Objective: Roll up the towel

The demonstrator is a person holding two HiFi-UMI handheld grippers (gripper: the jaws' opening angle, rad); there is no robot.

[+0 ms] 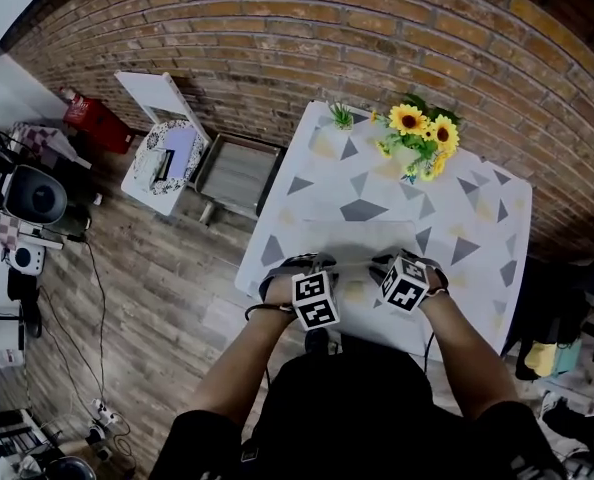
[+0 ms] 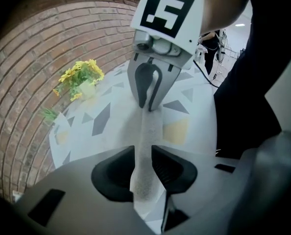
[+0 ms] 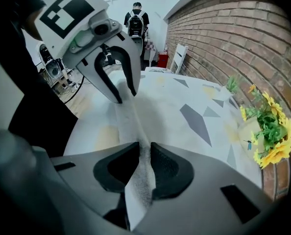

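Note:
A pale towel (image 1: 349,259) lies near the front edge of the table (image 1: 482,218). A fold of it is stretched between my two grippers. My left gripper (image 1: 310,264) pinches one end of that fold; in the left gripper view the towel (image 2: 148,131) runs up between the dark pads (image 2: 165,166). My right gripper (image 1: 384,263) pinches the other end, where the cloth (image 3: 133,121) is squeezed between its pads (image 3: 164,164). The two grippers face each other: the right gripper (image 2: 149,105) shows in the left gripper view and the left gripper (image 3: 126,96) in the right gripper view.
A vase of yellow sunflowers (image 1: 422,134) and a small green plant (image 1: 342,115) stand at the table's far edge by the brick wall. A white folding chair (image 1: 165,154) and a grey tray stand on the floor at left. A person (image 3: 135,18) stands far off.

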